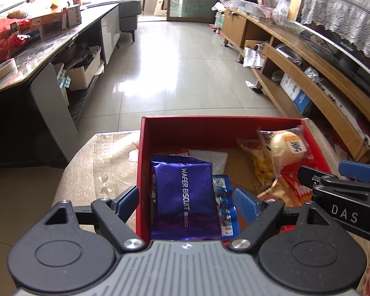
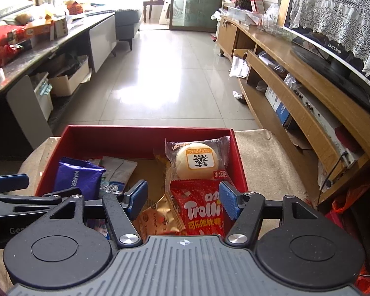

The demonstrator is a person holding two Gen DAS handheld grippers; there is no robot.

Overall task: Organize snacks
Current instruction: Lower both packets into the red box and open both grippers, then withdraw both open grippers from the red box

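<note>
A red box (image 1: pixel 209 121) (image 2: pixel 148 129) sits on a beige cloth and holds several snack packets. A purple wafer biscuit packet (image 1: pixel 185 197) (image 2: pixel 77 176) lies at its left side, beside a blue-and-white packet (image 1: pixel 225 204). At its right side lie a wrapped round bun (image 1: pixel 286 145) (image 2: pixel 197 160), a red Trolli packet (image 2: pixel 199 209) (image 1: pixel 293 185) and an orange packet (image 2: pixel 155 219). My left gripper (image 1: pixel 187 202) (image 2: pixel 32 190) hovers open over the wafer packet, pads clear of it. My right gripper (image 2: pixel 183 199) (image 1: pixel 330 172) hovers open over the Trolli packet without touching it.
The beige cloth (image 1: pixel 103 162) (image 2: pixel 264 157) covers a low table under the box. A dark long table (image 1: pixel 49 46) crowded with boxes and bags runs along the left. A wooden TV cabinet (image 1: pixel 308 74) lines the right wall. Tiled floor (image 1: pixel 180 61) lies between them.
</note>
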